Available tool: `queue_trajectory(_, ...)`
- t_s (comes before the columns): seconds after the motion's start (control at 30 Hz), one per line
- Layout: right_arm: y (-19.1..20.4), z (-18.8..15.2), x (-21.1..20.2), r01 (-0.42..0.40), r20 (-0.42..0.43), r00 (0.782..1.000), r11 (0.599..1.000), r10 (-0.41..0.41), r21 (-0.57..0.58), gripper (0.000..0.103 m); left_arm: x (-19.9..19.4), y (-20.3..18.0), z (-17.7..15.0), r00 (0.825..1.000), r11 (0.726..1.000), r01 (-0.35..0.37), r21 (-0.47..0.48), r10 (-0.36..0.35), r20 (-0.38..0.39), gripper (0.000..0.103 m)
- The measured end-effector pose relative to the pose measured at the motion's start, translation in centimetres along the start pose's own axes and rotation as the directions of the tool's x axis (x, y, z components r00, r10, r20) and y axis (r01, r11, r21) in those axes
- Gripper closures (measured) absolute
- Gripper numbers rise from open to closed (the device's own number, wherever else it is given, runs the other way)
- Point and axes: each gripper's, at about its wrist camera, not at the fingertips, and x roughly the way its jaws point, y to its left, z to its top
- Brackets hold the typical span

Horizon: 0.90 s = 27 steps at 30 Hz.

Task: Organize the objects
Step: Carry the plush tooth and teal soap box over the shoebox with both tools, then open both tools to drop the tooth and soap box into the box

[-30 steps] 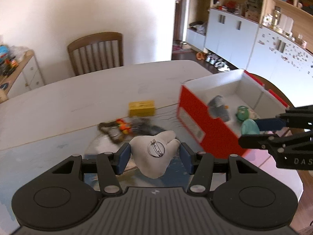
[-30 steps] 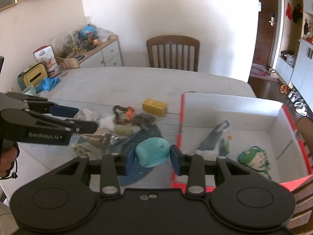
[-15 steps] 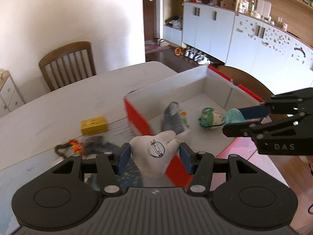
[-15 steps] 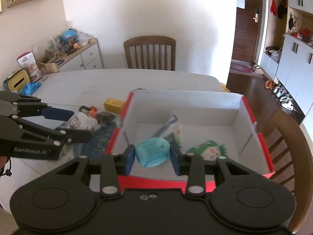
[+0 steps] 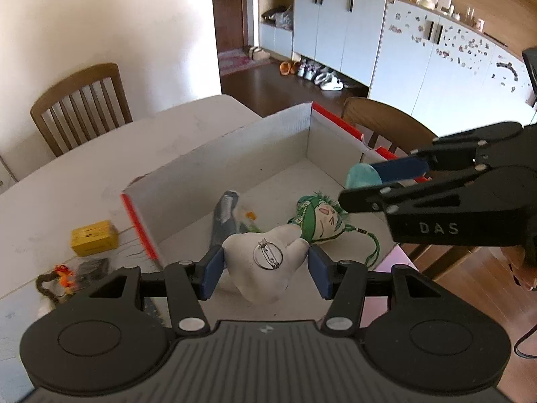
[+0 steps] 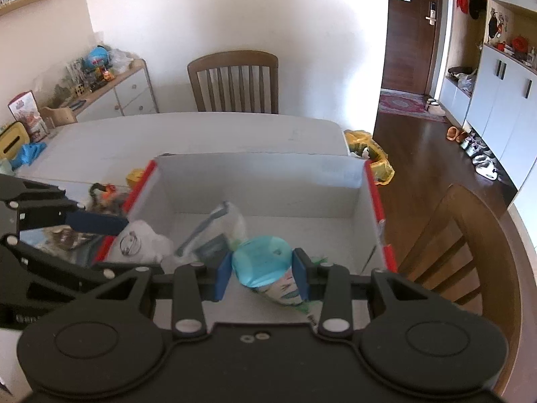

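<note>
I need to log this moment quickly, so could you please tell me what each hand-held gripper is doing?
Left hand-held gripper: closed on the white plush badge.
Right hand-held gripper: closed on the teal toy.

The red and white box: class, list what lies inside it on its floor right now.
Inside the box: a green-haired plush doll and a grey-blue packet. The white plush in the left gripper and the teal item in the right gripper hide parts of the floor.

The white plush (image 5: pixel 265 265) hid part of the grey pouch (image 5: pixel 223 215). In the right wrist view the teal toy (image 6: pixel 265 265) covered most of the green doll. The table clutter (image 5: pixel 67 273) was blurred. A hand (image 5: pixel 523 268) was cut off at the edge.
</note>
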Motion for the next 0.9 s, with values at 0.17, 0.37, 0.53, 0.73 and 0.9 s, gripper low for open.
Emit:
queue_trajectory(0.17, -1.4, 0.9, 2.4, -0.005, -0.035, 0.999, 1.0, 0.005, 0.0, 0.066, 2.5, -0.9, 1.3, 0.999, 1.0, -0.017, 0.007, 0.017, -0.036, 0.048)
queue_trajectory(0.37, -1.5, 2.0, 5.4, -0.011, -0.085, 0.996, 0.999, 0.008, -0.031, 0.065, 5.6, -1.4, 2.2, 0.994, 0.998, -0.06, 0.022, 0.061, -0.091, 0.048)
queue_trajectory(0.53, -1.1, 2.7, 7.9, -0.02, -0.135, 0.991, 0.999, 0.013, -0.049, 0.066, 7.8, -1.6, 2.9, 0.987, 0.997, -0.072, 0.032, 0.075, -0.139, 0.048)
queue_trajectory(0.73, -1.7, 2.4, 10.3, -0.012, -0.2, 0.98, 0.999, 0.002, -0.051, 0.067, 9.9, -1.5, 2.8, 0.978, 0.997, -0.071, 0.035, 0.076, -0.192, 0.048)
queue_trajectory(0.9, -2.0, 1.7, 10.5, -0.015, -0.216, 0.976, 0.999, 0.006, -0.041, 0.066, 11.3, -1.3, 2.3, 0.969, 0.998, -0.057, 0.03, 0.063, -0.241, 0.048)
